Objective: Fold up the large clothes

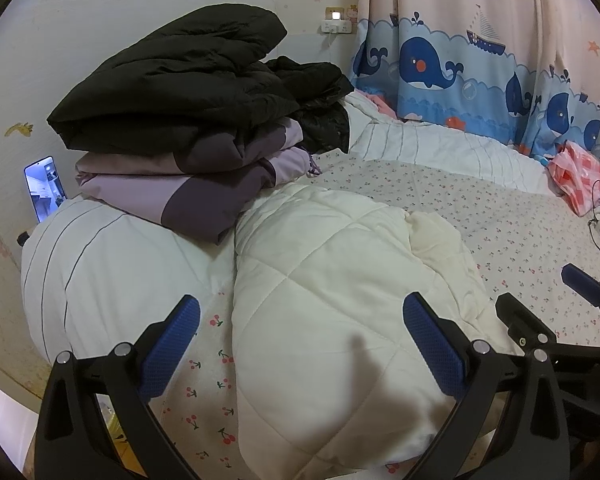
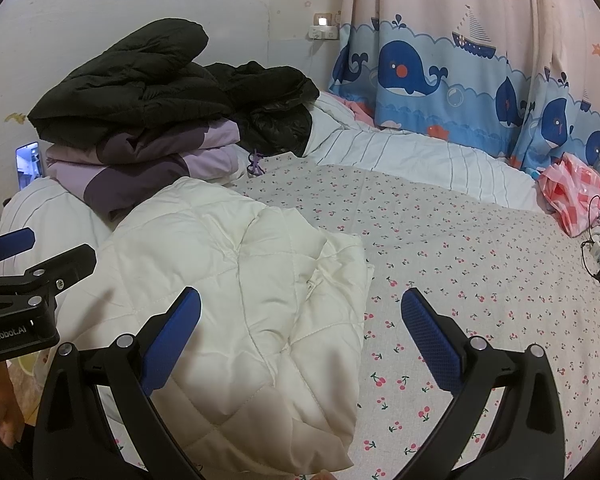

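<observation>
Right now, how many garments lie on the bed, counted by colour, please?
White quilted jacket: 1, lying in front, not held.
Purple two-tone jackets: 2, folded and stacked.
Black padded jackets: 2, one on top of the stack, one crumpled behind it.
Total: 5 garments.

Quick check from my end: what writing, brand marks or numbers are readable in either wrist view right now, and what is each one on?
"GenRobot.AI": white lettering on the black body of the left gripper, seen at the left edge of the right wrist view.
Phone propped against the headboard: the screen is lit, but anything on it is too small to read.
Whale curtain and wall stickers: pictures only, no text.
Nothing else is legible.
</observation>
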`<state>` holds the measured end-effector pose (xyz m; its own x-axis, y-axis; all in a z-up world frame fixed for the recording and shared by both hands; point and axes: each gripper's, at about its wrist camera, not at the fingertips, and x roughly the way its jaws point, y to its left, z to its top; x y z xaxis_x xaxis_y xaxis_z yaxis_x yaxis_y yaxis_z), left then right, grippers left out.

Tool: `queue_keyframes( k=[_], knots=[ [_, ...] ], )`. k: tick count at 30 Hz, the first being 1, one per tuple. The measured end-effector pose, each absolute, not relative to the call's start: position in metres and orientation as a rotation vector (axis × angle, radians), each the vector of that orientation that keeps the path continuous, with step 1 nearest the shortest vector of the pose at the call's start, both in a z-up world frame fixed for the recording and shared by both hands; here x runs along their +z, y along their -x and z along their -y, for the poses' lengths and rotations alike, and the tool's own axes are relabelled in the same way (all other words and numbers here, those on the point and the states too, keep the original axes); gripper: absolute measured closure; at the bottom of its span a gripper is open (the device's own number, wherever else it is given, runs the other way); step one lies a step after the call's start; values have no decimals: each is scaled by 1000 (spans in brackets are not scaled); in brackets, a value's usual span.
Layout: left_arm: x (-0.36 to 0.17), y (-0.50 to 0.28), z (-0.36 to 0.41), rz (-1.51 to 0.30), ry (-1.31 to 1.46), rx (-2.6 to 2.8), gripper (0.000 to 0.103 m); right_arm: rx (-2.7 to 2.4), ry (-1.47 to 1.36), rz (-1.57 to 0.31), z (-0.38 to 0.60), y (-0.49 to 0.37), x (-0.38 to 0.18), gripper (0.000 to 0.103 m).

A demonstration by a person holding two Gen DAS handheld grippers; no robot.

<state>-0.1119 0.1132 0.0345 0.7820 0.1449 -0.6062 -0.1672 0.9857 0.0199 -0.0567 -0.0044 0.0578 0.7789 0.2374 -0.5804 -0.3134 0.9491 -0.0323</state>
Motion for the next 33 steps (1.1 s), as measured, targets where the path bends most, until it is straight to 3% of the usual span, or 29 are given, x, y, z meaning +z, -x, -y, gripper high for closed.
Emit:
queue_keyframes(
  k=[33],
  knots=[
    [33,110,-117,-661,51,166,6,296,131,-611,3,56,58,6]
  ],
)
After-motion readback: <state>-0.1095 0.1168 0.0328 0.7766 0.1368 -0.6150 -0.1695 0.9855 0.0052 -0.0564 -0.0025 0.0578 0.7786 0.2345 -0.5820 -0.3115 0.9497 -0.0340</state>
